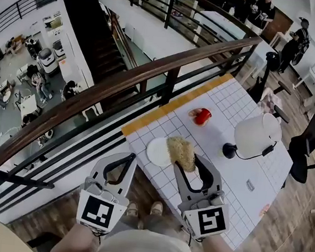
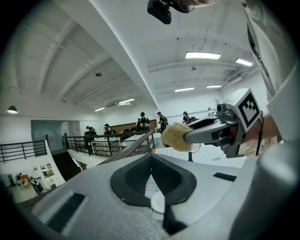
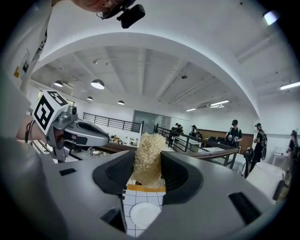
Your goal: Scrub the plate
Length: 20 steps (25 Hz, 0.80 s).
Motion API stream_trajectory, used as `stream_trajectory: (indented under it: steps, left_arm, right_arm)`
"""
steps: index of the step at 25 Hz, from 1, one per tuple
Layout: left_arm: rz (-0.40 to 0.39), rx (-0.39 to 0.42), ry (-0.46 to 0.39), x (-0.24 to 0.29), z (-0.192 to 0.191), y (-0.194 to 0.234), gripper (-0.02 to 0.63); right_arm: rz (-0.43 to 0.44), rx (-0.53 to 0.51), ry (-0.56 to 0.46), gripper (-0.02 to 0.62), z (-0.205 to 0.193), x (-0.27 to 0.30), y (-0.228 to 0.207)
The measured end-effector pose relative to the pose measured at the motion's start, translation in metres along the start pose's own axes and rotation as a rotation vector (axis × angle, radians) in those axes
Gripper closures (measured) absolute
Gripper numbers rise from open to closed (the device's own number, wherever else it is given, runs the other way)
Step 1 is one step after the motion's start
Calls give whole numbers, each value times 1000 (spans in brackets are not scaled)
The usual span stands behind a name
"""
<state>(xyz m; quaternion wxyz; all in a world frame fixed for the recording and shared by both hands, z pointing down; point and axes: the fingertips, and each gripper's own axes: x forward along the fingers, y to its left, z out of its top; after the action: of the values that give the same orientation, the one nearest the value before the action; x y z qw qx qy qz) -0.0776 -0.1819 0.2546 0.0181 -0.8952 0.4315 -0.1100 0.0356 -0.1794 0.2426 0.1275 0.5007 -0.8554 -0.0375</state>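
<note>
A round white plate [image 1: 156,151] lies near the left edge of the white gridded table [image 1: 236,175]. It also shows low between the jaws in both gripper views, plate [image 2: 158,202] and plate [image 3: 144,214]. My right gripper [image 1: 187,158] is shut on a tan fibrous scrubber [image 1: 181,152], held in the air above the plate's right side. The scrubber [image 3: 148,157] fills the gap between the right jaws. My left gripper [image 1: 129,158] hangs left of the plate, off the table's edge, shut with nothing in it. Its jaw tips meet at left gripper [image 2: 151,159].
A red object [image 1: 202,116] lies farther back on the table. A white lamp shade [image 1: 255,134] on a black base [image 1: 229,151] stands at the right. A dark wooden railing [image 1: 123,82] runs along the table's left side over a stairwell. People stand in the background.
</note>
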Motion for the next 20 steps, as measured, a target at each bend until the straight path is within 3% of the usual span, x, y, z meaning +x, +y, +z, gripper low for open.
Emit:
stream_trajectory:
  steps: [5, 11, 20]
  left_arm:
    - [-23, -10, 54, 25, -15, -5, 592]
    - [-64, 29, 119, 87, -83, -10, 592]
    - [-112, -39, 248, 136, -184, -17, 592]
  right_arm:
    - [28, 15, 67, 419, -21, 23, -9]
    - [37, 53, 76, 419, -72, 67, -30]
    - [61, 86, 172, 419, -152, 119, -29]
